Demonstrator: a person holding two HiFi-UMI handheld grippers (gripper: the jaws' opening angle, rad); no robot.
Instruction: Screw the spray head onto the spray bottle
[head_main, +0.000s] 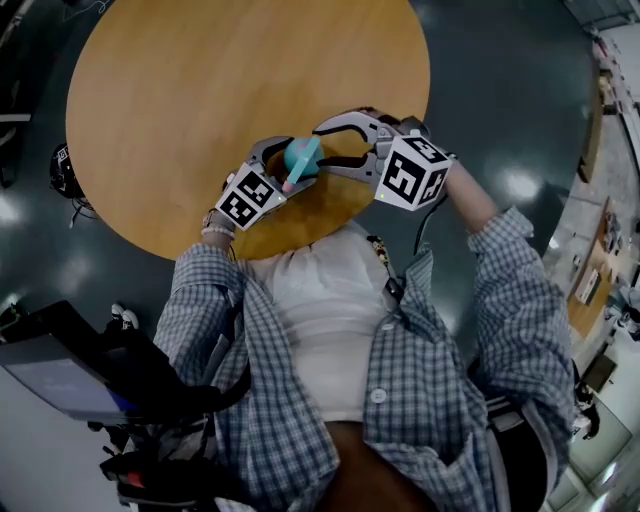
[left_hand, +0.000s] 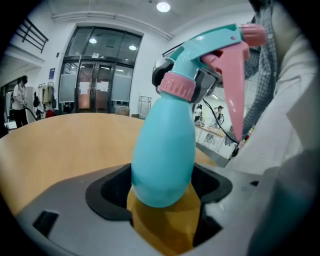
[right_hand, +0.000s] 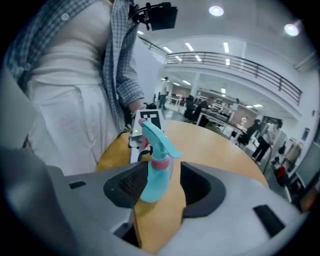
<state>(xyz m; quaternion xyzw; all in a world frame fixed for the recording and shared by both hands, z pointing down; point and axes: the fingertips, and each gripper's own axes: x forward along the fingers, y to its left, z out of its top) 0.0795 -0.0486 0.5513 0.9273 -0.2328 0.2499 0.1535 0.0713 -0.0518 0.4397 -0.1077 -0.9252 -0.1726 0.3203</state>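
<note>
Over the wooden table's (head_main: 180, 90) near edge, the left gripper (left_hand: 162, 189) clamps the belly of the teal spray bottle (left_hand: 165, 150), its pink-collared, pink-triggered spray head (left_hand: 210, 55) seated on top, with the right gripper (right_hand: 161, 189) standing open around it.

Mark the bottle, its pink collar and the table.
Bottle (left_hand: 162, 150): left gripper view, middle of the teal body.
Collar (left_hand: 176, 86): left gripper view, front of the ribbed pink ring.
Table (head_main: 200, 100): head view, bare wooden top.
</note>
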